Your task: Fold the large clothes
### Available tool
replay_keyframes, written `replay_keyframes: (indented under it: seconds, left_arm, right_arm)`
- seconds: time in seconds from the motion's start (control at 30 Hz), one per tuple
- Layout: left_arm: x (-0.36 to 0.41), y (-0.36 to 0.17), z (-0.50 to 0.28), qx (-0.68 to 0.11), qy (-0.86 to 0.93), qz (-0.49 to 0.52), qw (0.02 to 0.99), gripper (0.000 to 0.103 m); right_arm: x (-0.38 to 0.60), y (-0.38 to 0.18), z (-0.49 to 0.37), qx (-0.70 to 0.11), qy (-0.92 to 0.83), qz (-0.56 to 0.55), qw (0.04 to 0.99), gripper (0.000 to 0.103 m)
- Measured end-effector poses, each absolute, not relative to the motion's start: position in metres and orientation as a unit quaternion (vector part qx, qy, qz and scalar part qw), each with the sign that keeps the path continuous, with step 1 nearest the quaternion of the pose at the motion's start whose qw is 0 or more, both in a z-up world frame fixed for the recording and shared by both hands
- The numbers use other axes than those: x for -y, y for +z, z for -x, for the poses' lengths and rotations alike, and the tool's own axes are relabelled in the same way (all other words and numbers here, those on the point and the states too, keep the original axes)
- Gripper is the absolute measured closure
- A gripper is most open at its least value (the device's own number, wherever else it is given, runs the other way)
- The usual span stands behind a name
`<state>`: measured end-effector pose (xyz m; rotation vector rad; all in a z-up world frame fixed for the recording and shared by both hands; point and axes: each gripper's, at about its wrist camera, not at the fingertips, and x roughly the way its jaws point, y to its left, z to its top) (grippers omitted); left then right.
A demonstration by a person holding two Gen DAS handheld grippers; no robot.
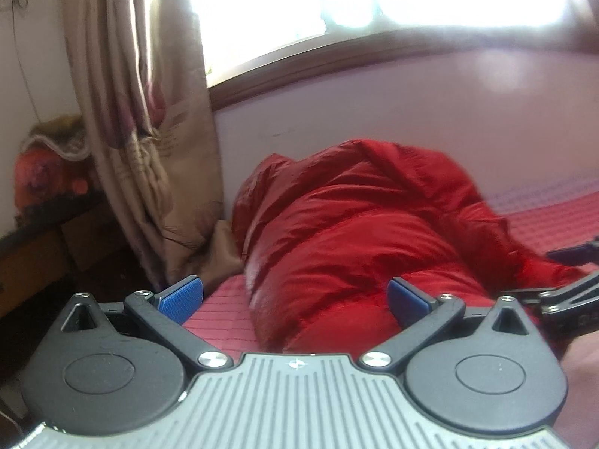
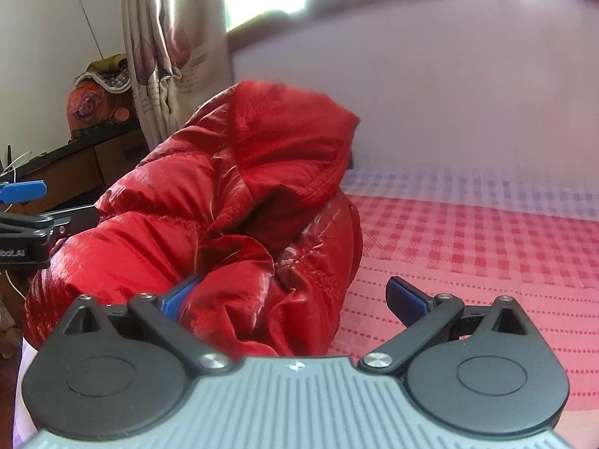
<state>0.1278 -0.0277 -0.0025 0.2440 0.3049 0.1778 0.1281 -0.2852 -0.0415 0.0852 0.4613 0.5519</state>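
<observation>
Close in, the left gripper point(image 1: 295, 299) is hanging spread over the near end of the shiny red puffer jacket point(image 1: 359, 232), and the right gripper point(image 2: 295, 299) is gaping too, its left pad point(image 2: 181, 295) touching red folds. Lengthwise the jacket is lying away toward the pale wall point(image 2: 430, 112), hood point(image 2: 292, 149) farthest, while bare red-checked bed cover point(image 2: 468, 247) is stretching rightward. No label is readable on it.

Each gripper point(image 1: 295, 299) point(image 2: 295, 299) has black linkage arms, silver screws, blue pads, ribbed grey housing.

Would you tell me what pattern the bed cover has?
Red-and-white check on the bed cover, clearest in the right wrist view.
</observation>
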Motion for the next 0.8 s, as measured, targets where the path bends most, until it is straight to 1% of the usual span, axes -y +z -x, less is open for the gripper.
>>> replay_keyframes:
  seconds: [0.3, 0.53, 0.8]
  left_arm:
    - [0.029, 0.007, -0.114, -0.148, 0.093, -0.088, 0.981, 0.000]
    - [0.027, 0.018, -0.102, -0.146, 0.071, -0.047, 0.986, 0.000]
    - [0.034, 0.028, -0.087, -0.145, 0.040, -0.017, 0.988, 0.000]
  right_arm:
    - [0.291, -0.025, -0.105, -0.170, 0.264, -0.009, 0.950, 0.000]
    - [0.303, -0.002, -0.065, -0.083, 0.266, -0.012, 0.960, 0.000]
    - [0.310, 0.010, -0.026, -0.039, 0.282, 0.007, 0.959, 0.000]
